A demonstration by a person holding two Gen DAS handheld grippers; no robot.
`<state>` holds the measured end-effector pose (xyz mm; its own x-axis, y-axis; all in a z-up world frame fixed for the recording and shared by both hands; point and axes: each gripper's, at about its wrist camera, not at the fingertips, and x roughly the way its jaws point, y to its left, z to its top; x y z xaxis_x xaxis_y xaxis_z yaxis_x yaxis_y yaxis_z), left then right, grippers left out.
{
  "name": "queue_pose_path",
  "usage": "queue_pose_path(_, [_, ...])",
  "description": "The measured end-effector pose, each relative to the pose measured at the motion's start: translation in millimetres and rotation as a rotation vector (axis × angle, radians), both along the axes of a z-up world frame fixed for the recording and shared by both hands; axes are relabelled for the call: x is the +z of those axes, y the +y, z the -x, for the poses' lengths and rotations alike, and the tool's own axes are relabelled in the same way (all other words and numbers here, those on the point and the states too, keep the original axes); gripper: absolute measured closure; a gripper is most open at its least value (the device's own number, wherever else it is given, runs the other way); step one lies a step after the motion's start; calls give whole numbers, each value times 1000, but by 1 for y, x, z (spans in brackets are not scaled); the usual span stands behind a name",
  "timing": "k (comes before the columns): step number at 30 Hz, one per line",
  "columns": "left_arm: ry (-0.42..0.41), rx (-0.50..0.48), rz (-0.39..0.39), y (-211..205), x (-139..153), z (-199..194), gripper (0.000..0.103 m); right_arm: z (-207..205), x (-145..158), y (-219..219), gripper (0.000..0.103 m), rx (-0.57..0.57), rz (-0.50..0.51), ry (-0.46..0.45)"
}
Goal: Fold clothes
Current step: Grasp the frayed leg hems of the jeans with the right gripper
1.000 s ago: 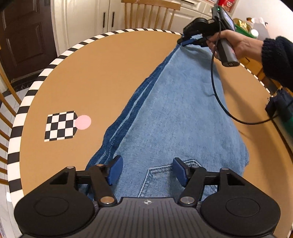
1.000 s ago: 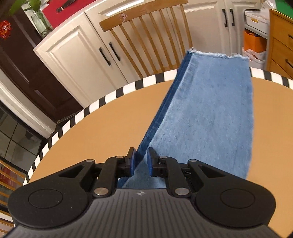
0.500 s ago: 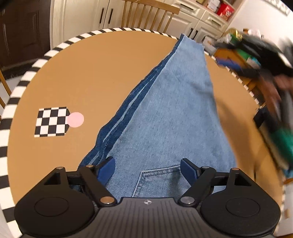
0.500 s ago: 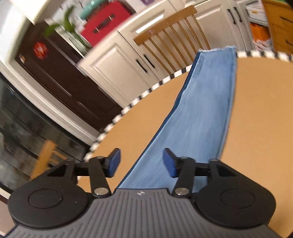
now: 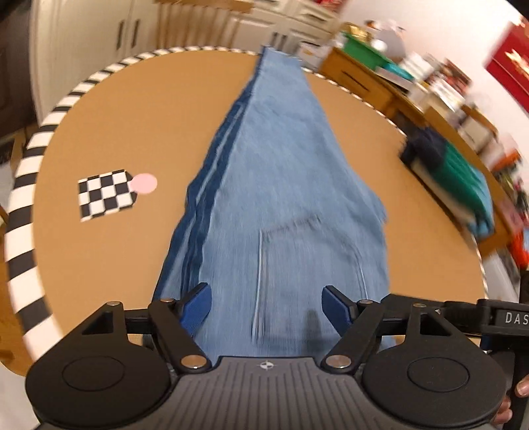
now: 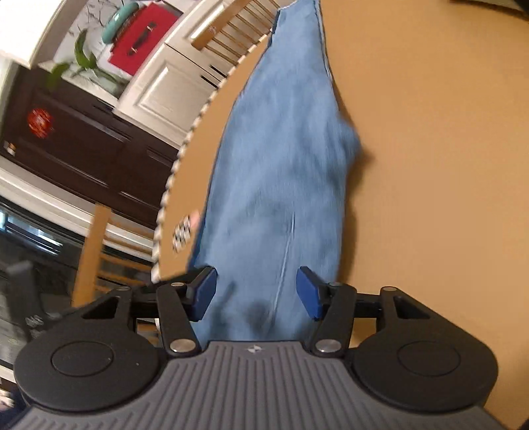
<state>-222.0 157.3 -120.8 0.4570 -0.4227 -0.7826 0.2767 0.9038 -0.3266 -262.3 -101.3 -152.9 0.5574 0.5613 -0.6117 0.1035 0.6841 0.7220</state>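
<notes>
Blue jeans (image 5: 284, 172) lie folded lengthwise on the round brown table (image 5: 132, 109), legs reaching to the far rim. My left gripper (image 5: 266, 306) hovers over the waist end by the back pocket; its jaws are closing, blue pads still wide apart, with denim below and between them and no grip. In the blurred right wrist view, my right gripper (image 6: 256, 291) hangs over the same end of the jeans (image 6: 284, 158). Its jaws are closing too, pads apart above the cloth and pressing on nothing.
A checkerboard marker (image 5: 105, 198) with a pink dot (image 5: 143, 183) lies left of the jeans. A stack of green and dark folded clothes (image 5: 463, 175) sits at the table's right edge. A wooden chair (image 6: 238, 29) stands beyond the striped rim (image 5: 20, 211).
The right gripper let go of the jeans' leg edge, opened, and swept back along the jeans to the waist end while rolling. The left gripper shifted and turned slightly, its pads now wider apart.
</notes>
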Motion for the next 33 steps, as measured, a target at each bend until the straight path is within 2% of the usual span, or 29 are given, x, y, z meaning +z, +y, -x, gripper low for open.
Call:
queue_pose_path(5, [-5,-41,51,32,6,37,27,59,-1,5,35,-65,-112,54])
queue_pose_path(8, [-8,-22,27,47,14,46,25,76,-12,6,34,-111,-210,117])
queue_pose_path(10, [17,-6,61,60,14,48,25,86,-21,8,34,-136,-268,155])
queue_pose_path(16, [38,54,91,86,15,55,25,94,-37,29,34,-142,-298,272])
queue_pose_path(20, [71,67,102,98,12,58,25,97,-44,37,34,-200,-360,243])
queue_pose_path(22, [84,64,98,101,10,60,25,97,-48,41,37,-218,-382,235])
queue_pose_path(24, [95,63,101,103,8,61,25,95,-53,47,51,-208,-386,235])
queue_pose_path(26, [106,66,113,105,6,61,25,93,-56,55,57,-194,-380,232])
queue_pose_path(33, [120,61,122,106,3,59,24,90,-59,54,57,-217,-400,241])
